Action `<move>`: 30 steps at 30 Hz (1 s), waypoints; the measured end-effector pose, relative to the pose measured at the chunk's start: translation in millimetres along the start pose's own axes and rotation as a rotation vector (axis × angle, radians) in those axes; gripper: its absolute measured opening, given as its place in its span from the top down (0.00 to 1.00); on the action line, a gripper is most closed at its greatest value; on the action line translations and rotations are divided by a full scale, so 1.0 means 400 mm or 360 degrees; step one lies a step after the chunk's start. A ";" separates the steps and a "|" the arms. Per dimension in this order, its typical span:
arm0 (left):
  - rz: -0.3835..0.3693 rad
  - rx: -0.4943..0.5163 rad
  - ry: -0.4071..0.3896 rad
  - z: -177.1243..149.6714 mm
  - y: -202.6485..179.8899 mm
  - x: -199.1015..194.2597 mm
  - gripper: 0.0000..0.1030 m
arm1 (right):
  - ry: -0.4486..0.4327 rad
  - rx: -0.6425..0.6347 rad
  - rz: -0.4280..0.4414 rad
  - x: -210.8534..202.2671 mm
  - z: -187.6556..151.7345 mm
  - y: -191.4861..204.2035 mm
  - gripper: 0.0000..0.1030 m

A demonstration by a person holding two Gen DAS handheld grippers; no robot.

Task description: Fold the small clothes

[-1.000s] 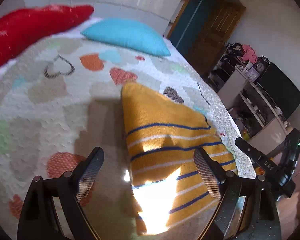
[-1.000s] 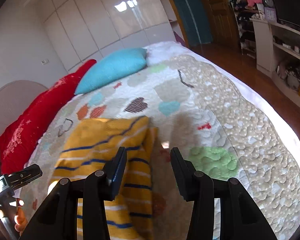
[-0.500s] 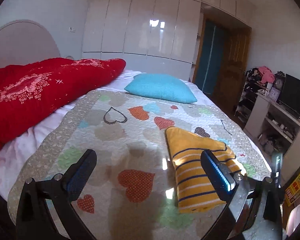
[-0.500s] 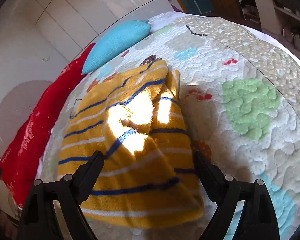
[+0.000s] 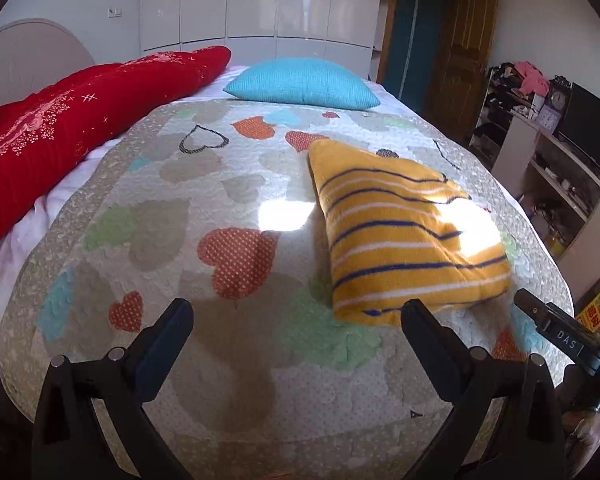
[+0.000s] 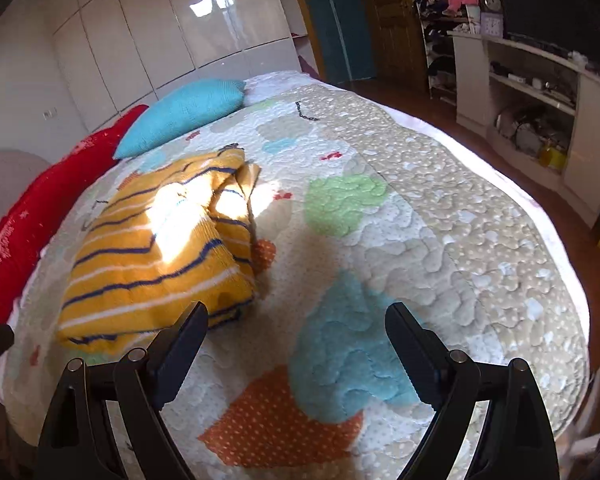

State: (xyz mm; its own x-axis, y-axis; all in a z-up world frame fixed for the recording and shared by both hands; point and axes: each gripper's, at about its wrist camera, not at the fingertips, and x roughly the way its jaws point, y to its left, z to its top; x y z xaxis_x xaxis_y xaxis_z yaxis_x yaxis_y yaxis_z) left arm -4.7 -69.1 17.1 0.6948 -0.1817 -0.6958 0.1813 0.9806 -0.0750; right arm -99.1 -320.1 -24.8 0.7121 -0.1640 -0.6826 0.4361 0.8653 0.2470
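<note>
A yellow garment with blue and white stripes [image 5: 404,232] lies folded into a thick rectangle on the heart-patterned quilt [image 5: 220,240], right of centre in the left wrist view. In the right wrist view it [image 6: 160,248] lies to the left. My left gripper [image 5: 296,324] is open and empty, above the quilt near the bed's front edge, left of the garment's near end. My right gripper [image 6: 296,328] is open and empty, to the right of the garment. Neither touches the garment.
A turquoise pillow [image 5: 300,84] and a red blanket [image 5: 60,128] lie at the head and left side of the bed. A white shelf unit [image 6: 540,92] with clutter and a dark TV stands to the right. A wooden door [image 5: 460,44] is behind.
Both grippers have drawn back from the garment towards the bed's near edge and stayed open. The right gripper opened wide from a narrow gap. The folded garment lies still.
</note>
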 end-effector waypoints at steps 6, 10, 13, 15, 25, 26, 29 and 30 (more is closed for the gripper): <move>0.0066 0.0160 0.0005 -0.038 -0.066 0.000 0.00 | 0.0028 -0.0097 -0.0074 0.010 -0.037 0.024 0.09; 0.0070 0.0194 0.0028 -0.045 -0.078 0.004 0.00 | 0.0033 -0.0111 -0.0071 0.017 -0.040 0.034 0.09; 0.0078 0.0192 0.0047 -0.046 -0.078 0.010 0.00 | 0.0005 -0.0151 -0.0092 0.010 -0.040 0.048 0.09; 0.0080 0.0192 0.0058 -0.047 -0.076 0.013 0.00 | -0.0010 -0.0182 -0.0104 0.008 -0.040 0.061 0.09; 0.0057 0.0185 0.0138 -0.061 -0.076 0.030 0.00 | -0.0015 -0.0249 -0.0121 0.009 -0.048 0.096 0.09; 0.0059 0.0187 0.0140 -0.063 -0.078 0.031 0.00 | -0.0020 -0.0260 -0.0129 0.008 -0.048 0.099 0.09; 0.0058 0.0198 0.0154 -0.067 -0.083 0.035 0.00 | -0.0028 -0.0283 -0.0146 0.009 -0.048 0.105 0.09; 0.0055 0.0201 0.0160 -0.068 -0.084 0.037 0.00 | -0.0028 -0.0286 -0.0147 0.010 -0.048 0.106 0.09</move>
State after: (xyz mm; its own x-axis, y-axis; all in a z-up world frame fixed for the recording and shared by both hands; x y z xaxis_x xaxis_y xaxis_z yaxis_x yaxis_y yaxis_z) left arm -19.4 -102.8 -10.2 0.6303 -0.1333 -0.7648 0.2488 0.9679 0.0363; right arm -88.2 -275.2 -30.3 0.6839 -0.2532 -0.6843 0.3958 0.9166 0.0564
